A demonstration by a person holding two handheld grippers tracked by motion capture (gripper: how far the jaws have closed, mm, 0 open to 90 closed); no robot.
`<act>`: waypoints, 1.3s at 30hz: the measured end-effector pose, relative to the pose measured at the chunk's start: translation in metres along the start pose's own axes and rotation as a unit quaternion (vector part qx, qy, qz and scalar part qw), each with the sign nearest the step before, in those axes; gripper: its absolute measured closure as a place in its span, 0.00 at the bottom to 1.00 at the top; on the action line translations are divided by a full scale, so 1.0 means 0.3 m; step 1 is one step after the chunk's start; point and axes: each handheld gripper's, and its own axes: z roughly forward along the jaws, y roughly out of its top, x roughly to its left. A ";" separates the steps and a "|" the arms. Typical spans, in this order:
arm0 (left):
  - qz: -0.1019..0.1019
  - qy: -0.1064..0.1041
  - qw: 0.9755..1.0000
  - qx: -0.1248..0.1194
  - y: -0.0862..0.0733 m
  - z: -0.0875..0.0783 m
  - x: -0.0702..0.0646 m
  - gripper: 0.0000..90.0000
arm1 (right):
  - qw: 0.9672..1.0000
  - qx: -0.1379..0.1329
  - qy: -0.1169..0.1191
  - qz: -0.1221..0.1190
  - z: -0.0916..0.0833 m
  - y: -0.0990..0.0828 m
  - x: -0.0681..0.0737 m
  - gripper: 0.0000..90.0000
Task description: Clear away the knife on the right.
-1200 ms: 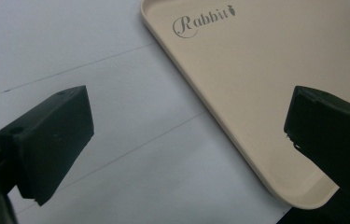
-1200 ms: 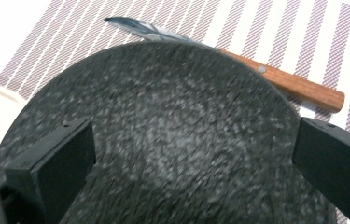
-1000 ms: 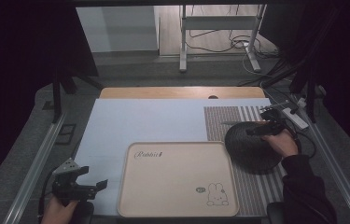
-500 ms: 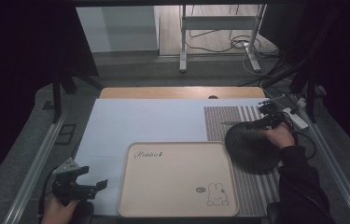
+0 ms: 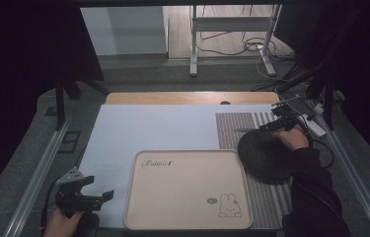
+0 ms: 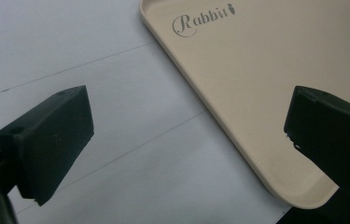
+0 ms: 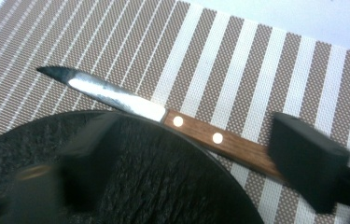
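Note:
A knife [image 7: 200,133] with a wooden handle and steel blade lies on the striped placemat [image 7: 238,60], tight against the far rim of a black plate [image 7: 130,177]. My right gripper [image 7: 196,140] straddles the handle: one jaw hovers blurred over the plate, the other sits at the handle's end. Its jaws have just been closing, with the handle between them and no pad seen pressing on it. In the high view this gripper [image 5: 273,126] is at the far edge of the plate [image 5: 266,158]. My left gripper [image 5: 101,197] stands open beside the beige tray [image 5: 187,190], with nothing between its jaws.
The beige tray [image 6: 256,70] carries "Rabbit" lettering and a rabbit drawing and lies on a pale blue sheet [image 5: 163,128]. Metal rails run along both table sides. A cable and a white power strip [image 5: 315,126] lie just right of the right hand.
The right hand has moved from above the plate's middle to its far rim, by the knife. The left gripper has stayed where it was.

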 end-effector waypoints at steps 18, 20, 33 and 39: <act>0.001 0.001 1.000 0.001 0.000 0.001 -0.001 0.02 | 0.999 0.033 -0.031 -0.002 0.064 0.025 -0.135 0.99; 0.001 0.002 1.000 0.001 0.000 0.001 -0.001 0.02 | 0.999 0.037 -0.034 0.000 0.070 0.012 -0.156 0.99; 0.003 0.003 1.000 0.002 0.001 0.002 -0.004 0.02 | 0.998 0.067 -0.009 0.021 0.036 -0.056 -0.202 0.99; 0.005 0.003 1.000 0.004 0.003 0.003 -0.004 0.02 | 0.997 0.081 -0.001 0.015 0.030 -0.061 -0.187 0.99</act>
